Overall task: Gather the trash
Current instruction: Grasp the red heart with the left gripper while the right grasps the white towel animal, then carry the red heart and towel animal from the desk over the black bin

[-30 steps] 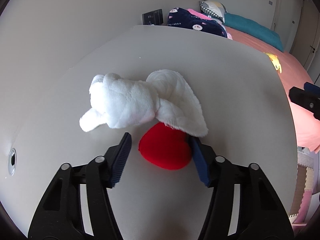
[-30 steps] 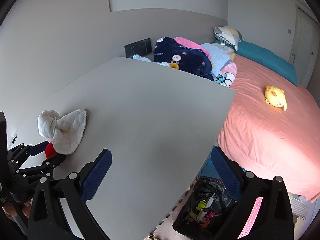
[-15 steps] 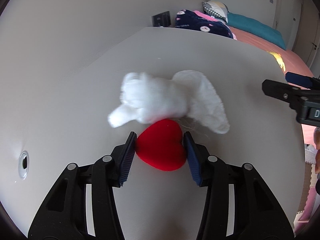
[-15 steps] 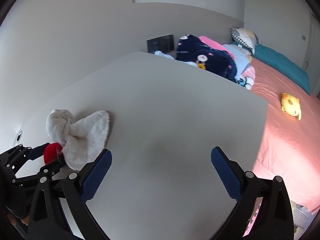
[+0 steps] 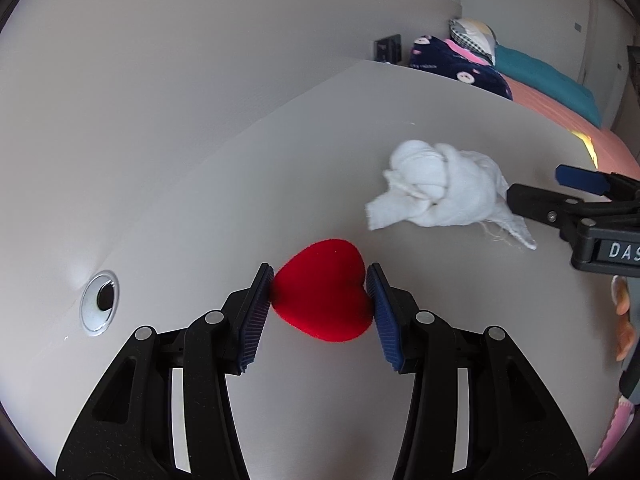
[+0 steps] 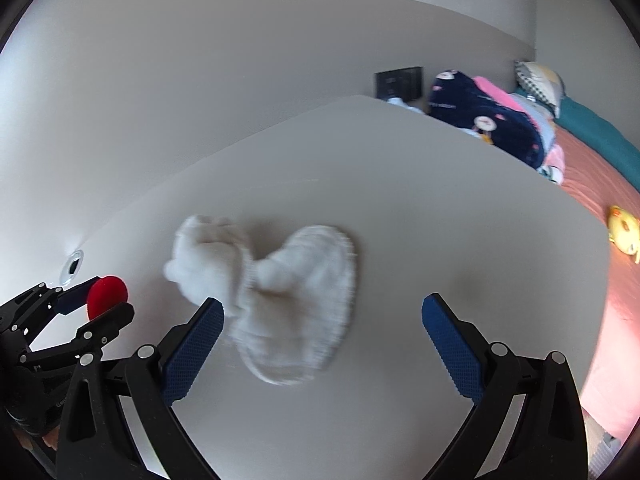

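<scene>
The left hand-held gripper (image 5: pixel 320 300) is clamped on a red heart-shaped plush cushion (image 5: pixel 322 290), its blue ribbed pads pressing both sides of the heart just above the pale grey surface (image 5: pixel 280 168), near a round metal-rimmed cable hole (image 5: pixel 100 302). The right hand-held gripper (image 6: pixel 322 334) hangs with its jaws spread wide and nothing gripped, its left pad just beside a crumpled white knotted cloth (image 6: pixel 276 292) that lies on the surface, blurred in the right wrist view. Beyond the surface's far edge sits a bed with a salmon-pink cover (image 6: pixel 600 184), a dark navy patterned blanket (image 6: pixel 492 124) and a small yellow plush toy (image 6: pixel 624 234).
</scene>
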A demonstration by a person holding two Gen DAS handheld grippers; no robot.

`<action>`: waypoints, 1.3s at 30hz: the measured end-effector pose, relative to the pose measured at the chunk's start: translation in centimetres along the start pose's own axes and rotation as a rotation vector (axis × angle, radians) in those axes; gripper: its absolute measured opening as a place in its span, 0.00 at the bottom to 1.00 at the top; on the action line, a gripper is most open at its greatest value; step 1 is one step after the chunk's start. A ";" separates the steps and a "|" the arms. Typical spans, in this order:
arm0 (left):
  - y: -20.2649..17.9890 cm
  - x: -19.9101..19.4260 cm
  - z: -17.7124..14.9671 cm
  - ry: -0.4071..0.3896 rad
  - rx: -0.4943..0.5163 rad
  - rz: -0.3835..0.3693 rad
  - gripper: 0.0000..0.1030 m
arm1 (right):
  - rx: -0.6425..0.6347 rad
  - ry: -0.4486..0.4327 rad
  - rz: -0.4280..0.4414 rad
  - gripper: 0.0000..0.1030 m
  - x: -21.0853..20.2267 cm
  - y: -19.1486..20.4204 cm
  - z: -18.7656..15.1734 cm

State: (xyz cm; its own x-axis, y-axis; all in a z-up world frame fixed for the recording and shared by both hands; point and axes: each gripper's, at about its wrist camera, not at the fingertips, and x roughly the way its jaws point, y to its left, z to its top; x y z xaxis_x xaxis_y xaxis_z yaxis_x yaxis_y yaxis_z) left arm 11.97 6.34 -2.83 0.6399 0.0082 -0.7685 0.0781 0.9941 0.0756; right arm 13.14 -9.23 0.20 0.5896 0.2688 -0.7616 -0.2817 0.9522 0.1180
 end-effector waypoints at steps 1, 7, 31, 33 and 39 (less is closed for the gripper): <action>0.5 -0.1 -0.1 -0.001 -0.010 -0.004 0.46 | -0.004 0.004 0.011 0.97 0.2 0.6 0.1; 2.3 0.0 -0.6 0.001 -0.033 0.003 0.46 | -0.019 0.021 0.039 0.97 1.7 2.8 0.9; 3.4 0.6 -0.7 0.004 -0.049 -0.018 0.46 | -0.016 0.082 0.069 0.43 3.8 3.6 0.7; 2.9 0.3 -0.6 -0.005 -0.041 -0.022 0.46 | -0.012 0.074 0.071 0.43 3.0 3.3 0.6; 1.2 -0.9 -0.6 -0.022 -0.031 -0.036 0.46 | -0.004 0.044 0.059 0.43 0.3 2.5 0.1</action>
State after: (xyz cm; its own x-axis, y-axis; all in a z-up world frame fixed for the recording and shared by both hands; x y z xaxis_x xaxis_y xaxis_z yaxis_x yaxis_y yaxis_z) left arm 11.05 7.59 -2.39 0.6539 -0.0303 -0.7559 0.0785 0.9965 0.0280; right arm 12.66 -6.75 0.31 0.5379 0.3177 -0.7809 -0.3180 0.9343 0.1610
